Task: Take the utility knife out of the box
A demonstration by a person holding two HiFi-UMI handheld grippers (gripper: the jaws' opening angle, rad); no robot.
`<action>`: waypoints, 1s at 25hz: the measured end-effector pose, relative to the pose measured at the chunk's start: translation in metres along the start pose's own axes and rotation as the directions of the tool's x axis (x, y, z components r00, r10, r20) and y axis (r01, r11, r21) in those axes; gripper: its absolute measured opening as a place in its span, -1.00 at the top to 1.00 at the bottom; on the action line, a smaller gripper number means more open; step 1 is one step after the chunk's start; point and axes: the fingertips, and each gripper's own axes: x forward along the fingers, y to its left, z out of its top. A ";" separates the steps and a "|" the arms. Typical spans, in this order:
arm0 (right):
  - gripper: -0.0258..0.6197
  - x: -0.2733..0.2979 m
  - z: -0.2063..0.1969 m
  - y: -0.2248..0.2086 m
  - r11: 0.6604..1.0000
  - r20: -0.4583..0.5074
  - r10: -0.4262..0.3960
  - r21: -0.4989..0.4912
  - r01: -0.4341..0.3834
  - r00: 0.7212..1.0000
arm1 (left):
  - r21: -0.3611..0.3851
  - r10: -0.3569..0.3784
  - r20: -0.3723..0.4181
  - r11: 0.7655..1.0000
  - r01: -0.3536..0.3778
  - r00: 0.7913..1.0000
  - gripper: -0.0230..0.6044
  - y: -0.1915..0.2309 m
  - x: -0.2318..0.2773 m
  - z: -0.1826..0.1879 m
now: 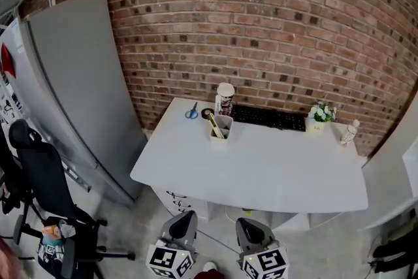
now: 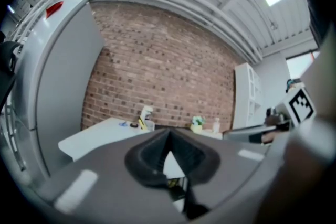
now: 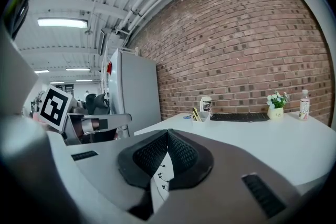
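A brick wall [image 1: 261, 23] backs a white table [image 1: 261, 166], with a tall grey cabinet [image 1: 72, 88] to its left and a black chair [image 1: 42, 180] in front of that. The utility knife [image 1: 215, 125] is a slim yellow thing with a dark edge. It stands tilted in a small white open-topped box [image 1: 226, 130] near the table's far left corner, its top poking above the rim. I can see nothing else in the box. Just behind the box stands a lidded cup [image 1: 225, 98], with blue-handled scissors [image 1: 191, 112] to the left and a black keyboard [image 1: 268, 117] to the right.

The left gripper [image 1: 185, 215] and right gripper [image 1: 247, 224] hang side by side off the near edge, well apart from the box. Each has its jaws pressed together on nothing and touches nothing.
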 end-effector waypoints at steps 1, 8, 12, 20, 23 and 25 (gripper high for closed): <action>0.90 0.005 0.001 0.000 1.000 -0.001 -0.003 -0.002 0.003 1.000 | 0.001 -0.004 0.001 1.000 0.004 1.000 0.92 0.004 0.003 0.001; 0.90 0.033 0.008 0.001 1.000 0.008 -0.022 -0.007 0.023 1.000 | -0.013 -0.016 0.008 1.000 0.016 1.000 0.92 0.031 0.018 0.003; 0.90 0.039 0.013 -0.001 0.999 0.006 -0.030 -0.018 0.030 1.000 | -0.016 -0.023 0.004 1.000 0.023 1.000 0.92 0.038 0.024 0.005; 0.90 0.047 0.018 -0.008 0.999 0.004 -0.045 -0.020 0.046 0.999 | 0.003 -0.056 -0.020 0.998 0.056 0.998 0.92 0.038 0.042 0.001; 0.90 0.053 0.016 -0.015 0.998 -0.003 -0.054 -0.017 0.054 0.999 | 0.006 -0.057 -0.029 0.998 0.057 0.998 0.92 0.041 0.053 0.001; 0.90 0.059 0.016 -0.021 0.998 -0.006 -0.059 -0.013 0.059 0.998 | 0.007 -0.060 -0.035 0.998 0.060 0.998 0.92 0.044 0.063 0.001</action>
